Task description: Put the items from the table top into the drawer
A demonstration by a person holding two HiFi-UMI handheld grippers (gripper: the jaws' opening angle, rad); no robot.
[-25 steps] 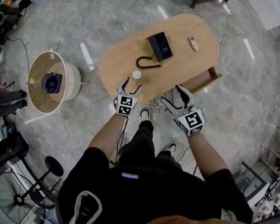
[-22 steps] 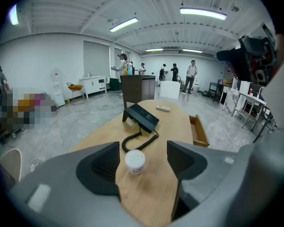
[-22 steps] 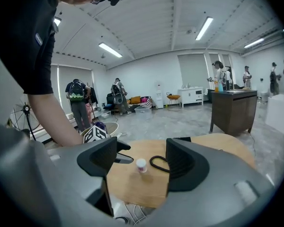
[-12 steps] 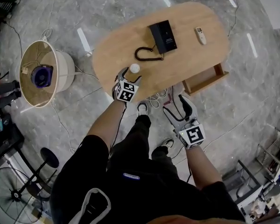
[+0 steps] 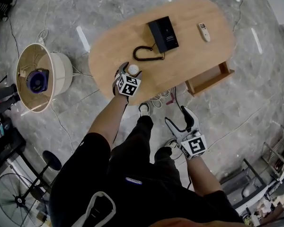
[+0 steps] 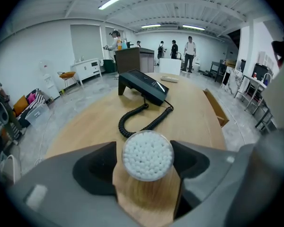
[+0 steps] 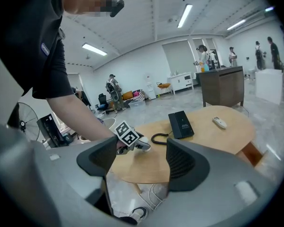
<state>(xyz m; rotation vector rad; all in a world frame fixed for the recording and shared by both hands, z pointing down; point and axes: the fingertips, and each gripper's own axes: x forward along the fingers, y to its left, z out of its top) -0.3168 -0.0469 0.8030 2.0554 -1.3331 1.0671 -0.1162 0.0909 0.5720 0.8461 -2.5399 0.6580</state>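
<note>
A round clear container of white cotton swabs (image 5: 133, 69) (image 6: 147, 156) stands near the front-left edge of the oval wooden table (image 5: 189, 60). My left gripper (image 5: 129, 70) (image 6: 146, 161) is open, and the container sits between its two jaws. A black desk phone (image 5: 163, 34) (image 6: 144, 86) (image 7: 181, 125) with a coiled cord (image 5: 144, 58) lies mid-table. A white remote (image 5: 204, 32) (image 7: 219, 122) lies at the far right. The drawer (image 5: 210, 79) (image 6: 215, 108) stands pulled out at the table's right side. My right gripper (image 5: 178, 117) (image 7: 142, 160) hangs open and empty over the floor, short of the table.
A round beige tub (image 5: 38, 77) with a blue object inside stands on the floor to the left. Loose cables (image 5: 157, 99) lie under the table's near edge. A fan (image 5: 19, 200) stands at bottom left. Several people stand far across the room.
My left gripper has moved forward onto the table until the swab container is between its jaws. My right gripper has drawn back toward the person, away from the table.
</note>
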